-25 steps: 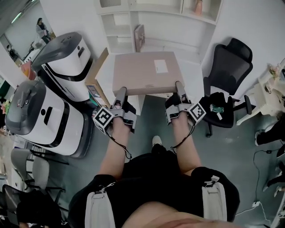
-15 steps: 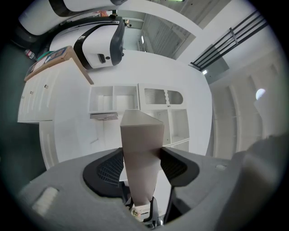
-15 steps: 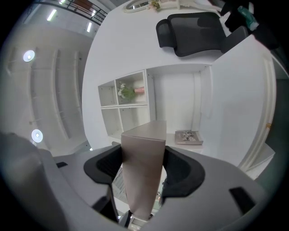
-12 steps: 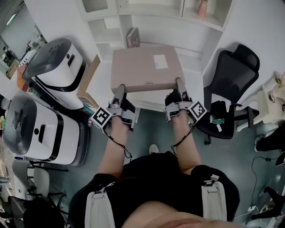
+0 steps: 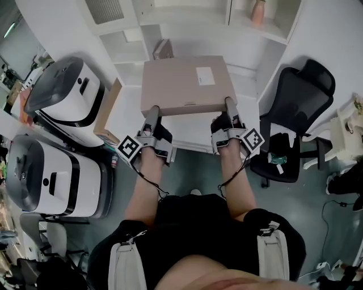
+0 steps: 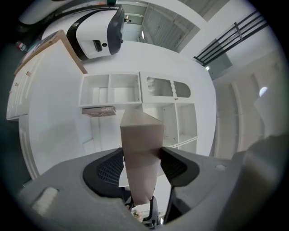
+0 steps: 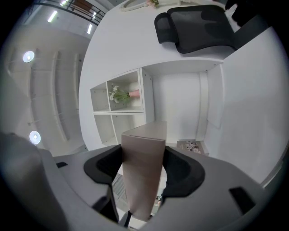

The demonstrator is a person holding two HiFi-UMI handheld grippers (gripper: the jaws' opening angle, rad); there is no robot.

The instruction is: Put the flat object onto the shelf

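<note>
A flat tan cardboard box (image 5: 184, 85) with a white label is held level in front of a white shelf unit (image 5: 249, 54). My left gripper (image 5: 152, 116) is shut on the box's near left edge, and my right gripper (image 5: 229, 110) is shut on its near right edge. In the left gripper view the box (image 6: 141, 149) stands edge-on between the black pads (image 6: 108, 169) of the left gripper (image 6: 141, 168). The right gripper view shows the same: the box (image 7: 143, 167) is clamped in the right gripper (image 7: 143, 170). The box hangs over the shelf's low white ledge (image 5: 127, 107).
A book (image 5: 162, 48) leans in a shelf compartment behind the box. A pink vase (image 5: 258, 11) stands higher up. Two white and grey machines (image 5: 68, 93) (image 5: 45, 175) and a cardboard sheet (image 5: 106, 110) stand at the left. A black office chair (image 5: 298, 107) is at the right.
The person has stepped closer to the shelf. Both grippers have carried the box forward over the low ledge, with their grip unchanged.
</note>
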